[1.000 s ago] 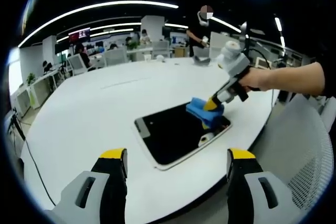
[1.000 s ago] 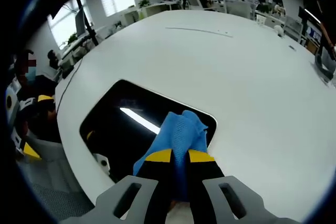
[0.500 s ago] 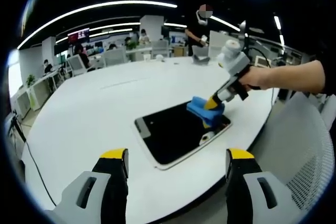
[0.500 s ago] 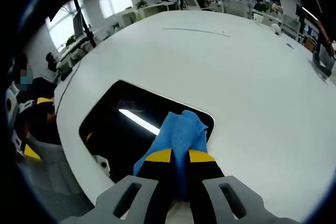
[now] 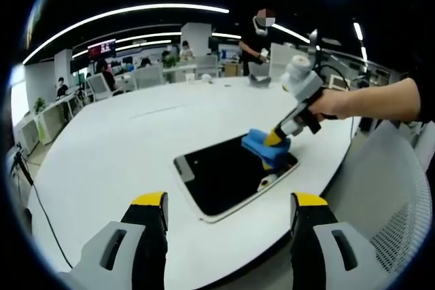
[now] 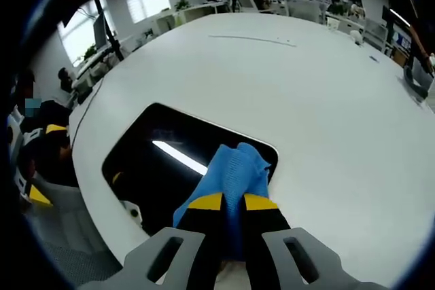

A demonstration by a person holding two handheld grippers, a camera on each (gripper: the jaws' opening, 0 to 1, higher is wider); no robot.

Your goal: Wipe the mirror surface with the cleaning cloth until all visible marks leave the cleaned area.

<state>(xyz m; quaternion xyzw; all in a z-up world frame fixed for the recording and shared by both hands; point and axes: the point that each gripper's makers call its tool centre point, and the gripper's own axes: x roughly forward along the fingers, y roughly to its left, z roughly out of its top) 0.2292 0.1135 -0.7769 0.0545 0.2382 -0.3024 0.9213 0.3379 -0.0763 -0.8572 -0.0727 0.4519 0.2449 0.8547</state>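
A dark rectangular mirror with a white rim lies flat on the white round table. A blue cleaning cloth rests on the mirror's corner, pressed there by my right gripper, which is shut on it. The mirror reflects a ceiling light strip and part of the gripper. My left gripper hangs open above the table's near edge, well short of the mirror, with nothing between its jaws.
A grey mesh chair stands at the table's right edge. Behind the table are office desks, chairs and several people. A small grey object sits at the table's far side. A seated person is left of the mirror.
The right gripper with the cloth has shifted slightly along the mirror's corner; otherwise the scene is nearly unchanged. The left gripper has stayed open.
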